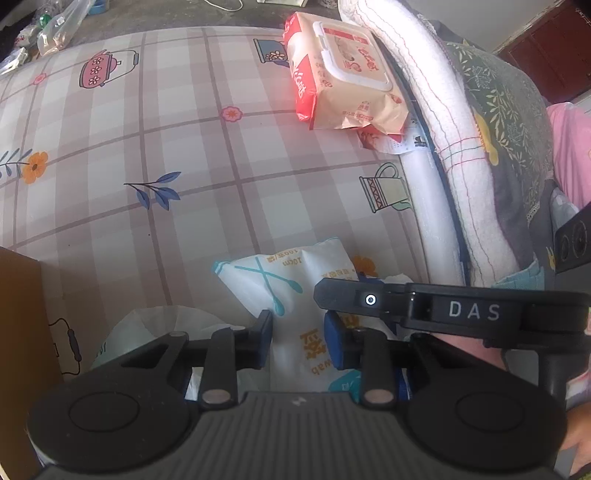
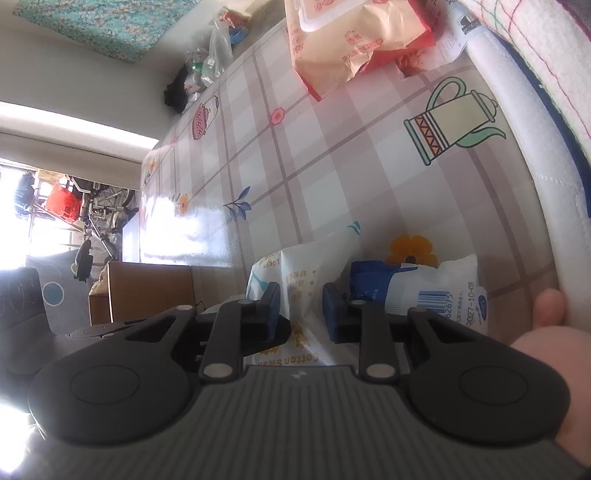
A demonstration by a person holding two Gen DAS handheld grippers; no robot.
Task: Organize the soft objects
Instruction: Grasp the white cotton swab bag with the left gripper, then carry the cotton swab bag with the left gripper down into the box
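A white cotton swab bag with teal print lies on the checked tablecloth, and my left gripper has its blue pads on either side of the bag's near part, closed on it. The same bag sits between the pads of my right gripper, which also pinches it. My right gripper's black body crosses the left wrist view just right of the bag. A white and blue barcode pack lies right of the bag. A red and cream wet wipes pack lies farther back.
A brown cardboard box stands left of the grippers, and its side shows in the left wrist view. Folded white towels and floral fabric pile along the right edge. Plastic bags lie at the far left corner.
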